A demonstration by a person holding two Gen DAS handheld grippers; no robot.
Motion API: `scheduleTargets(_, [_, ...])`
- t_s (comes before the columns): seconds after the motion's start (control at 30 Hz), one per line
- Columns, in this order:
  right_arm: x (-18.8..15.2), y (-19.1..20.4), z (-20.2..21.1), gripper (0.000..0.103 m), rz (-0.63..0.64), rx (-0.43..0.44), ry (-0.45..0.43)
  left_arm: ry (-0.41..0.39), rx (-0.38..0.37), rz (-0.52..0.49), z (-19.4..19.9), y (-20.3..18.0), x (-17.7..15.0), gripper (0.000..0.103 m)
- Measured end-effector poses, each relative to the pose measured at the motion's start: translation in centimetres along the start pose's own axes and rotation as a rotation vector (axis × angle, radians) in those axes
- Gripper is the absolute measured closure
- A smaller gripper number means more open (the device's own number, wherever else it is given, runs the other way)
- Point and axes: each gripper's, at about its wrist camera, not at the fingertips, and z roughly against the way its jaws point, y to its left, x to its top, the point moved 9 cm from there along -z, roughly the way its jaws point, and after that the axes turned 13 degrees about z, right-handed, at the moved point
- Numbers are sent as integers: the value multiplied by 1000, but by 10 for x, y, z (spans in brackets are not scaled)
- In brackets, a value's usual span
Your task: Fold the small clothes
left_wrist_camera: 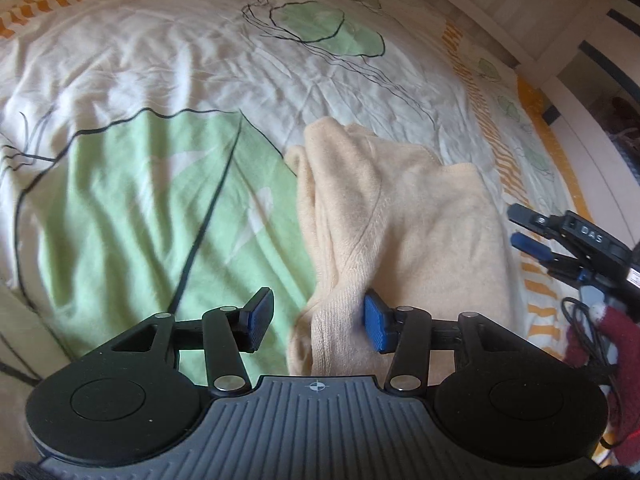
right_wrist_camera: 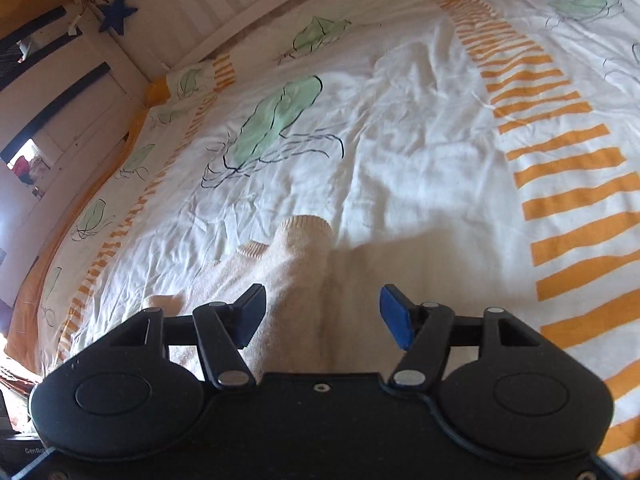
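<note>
A small cream knit sweater (left_wrist_camera: 400, 216) lies crumpled on the bed, one ribbed cuff reaching toward me. My left gripper (left_wrist_camera: 318, 320) is open, its jaws on either side of that cuff (left_wrist_camera: 336, 312), the right pad (left_wrist_camera: 376, 320) touching the fabric. In the right wrist view the sweater (right_wrist_camera: 292, 280) runs between the jaws of my right gripper (right_wrist_camera: 322, 318), which is open, with a sleeve end (right_wrist_camera: 306, 228) pointing away. The right gripper also shows in the left wrist view (left_wrist_camera: 524, 228), at the sweater's right side.
The bed is covered by a white duvet (right_wrist_camera: 420, 128) with green jellyfish prints and orange stripes. A white slatted bed frame (right_wrist_camera: 224, 4) with a blue star (right_wrist_camera: 116, 14) stands behind. A hand in a red glove (left_wrist_camera: 616, 344) holds the right gripper.
</note>
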Motion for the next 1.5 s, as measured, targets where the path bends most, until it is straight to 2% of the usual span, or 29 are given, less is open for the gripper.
scheduleTargets(0.07, [0, 6, 16, 34, 33, -6, -34, -56, 38, -34, 14, -4, 1, 56])
scheduleTargets(0.13, [-4, 13, 32, 27, 78, -30, -60, -128, 94, -95, 27, -14, 3, 57])
scheduleTargets(0.2, [-10, 21, 45, 27, 139, -65, -82, -215, 135, -157, 39, -24, 6, 57])
scheduleTargets(0.27, [-16, 31, 53, 27, 201, -101, -97, -278, 143, -203, 44, -36, 9, 57])
scheduleTargets(0.3, [-19, 37, 55, 26, 232, -117, -103, -285, 137, -225, 42, -43, 10, 56])
scheduleTargets(0.43, [-26, 52, 50, 16, 332, -175, -90, -249, 141, -267, 13, -56, 19, 56])
scheduleTargets(0.57, [-36, 54, 32, 16, 374, -192, -31, -196, 181, -249, -21, -47, 24, 56])
scheduleTargets(0.67, [-48, 47, 22, 16, 354, -201, 23, -168, 204, -241, -34, -36, 21, 51])
scheduleTargets(0.8, [-58, 43, 24, 16, 337, -212, 27, -195, 204, -254, -22, -39, 17, 52])
scheduleTargets(0.93, [-54, 48, 45, 16, 355, -254, -10, -236, 211, -257, 4, -44, 8, 52])
scheduleTargets(1.07, [-52, 53, 75, 14, 371, -337, -56, -315, 303, -277, 33, -45, -11, 51])
scheduleTargets(1.1, [-54, 53, 82, 10, 380, -361, -67, -336, 324, -295, 39, -45, -17, 51])
scheduleTargets(1.17, [-59, 54, 95, 9, 396, -370, -94, -356, 326, -302, 47, -43, -27, 51])
scheduleTargets(1.33, [-71, 57, 110, 9, 319, -275, -83, -233, 307, -205, 47, -30, -47, 51])
scheduleTargets(1.5, [-89, 62, 115, 9, 296, -242, -66, -227, 326, -188, 55, -25, -61, 51])
